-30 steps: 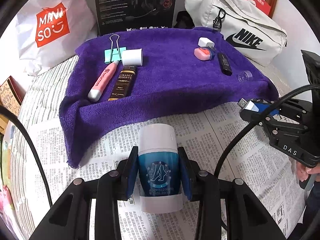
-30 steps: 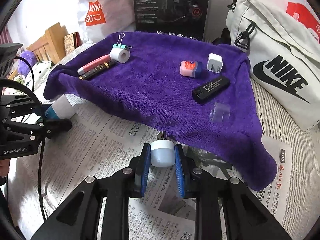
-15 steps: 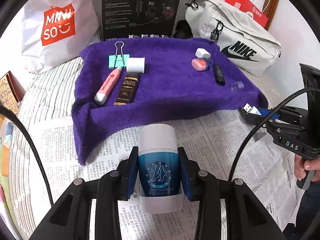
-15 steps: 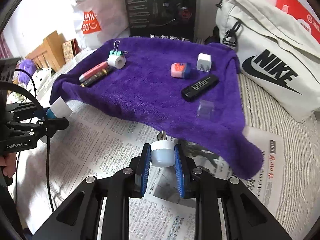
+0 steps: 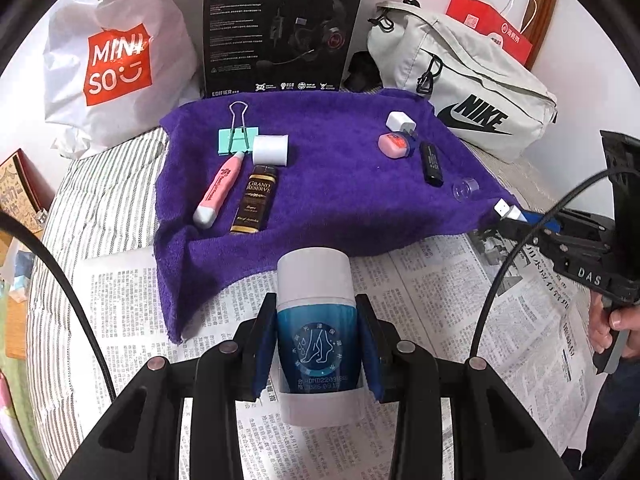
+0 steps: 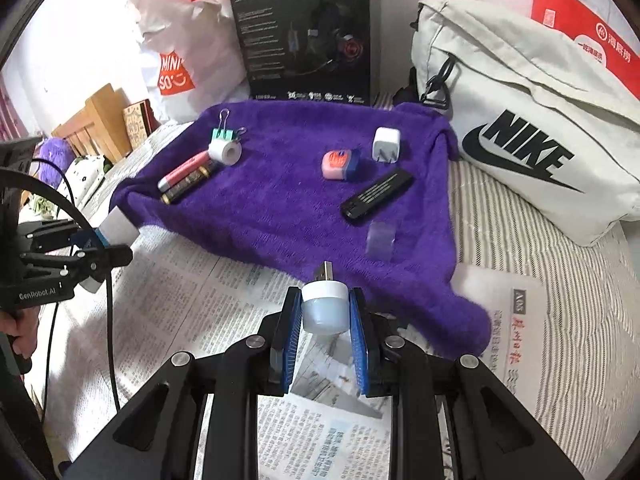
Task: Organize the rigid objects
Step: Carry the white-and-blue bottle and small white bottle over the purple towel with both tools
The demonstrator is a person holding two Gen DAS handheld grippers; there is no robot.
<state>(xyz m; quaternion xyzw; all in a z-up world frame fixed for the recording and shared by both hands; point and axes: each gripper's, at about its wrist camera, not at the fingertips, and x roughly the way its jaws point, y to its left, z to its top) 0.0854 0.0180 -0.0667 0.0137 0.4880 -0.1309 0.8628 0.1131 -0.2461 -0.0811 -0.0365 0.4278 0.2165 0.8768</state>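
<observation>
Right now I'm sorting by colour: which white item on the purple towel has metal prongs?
The white charger plug beside the pink tin; the white roll has none.

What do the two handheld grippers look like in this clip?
Both are black linkage frames with silver pivot bolts and blue ribbed pads. The left gripper reads GenRobot.AI in white, the right gripper reads DAS; a black cable loops from each.
</observation>
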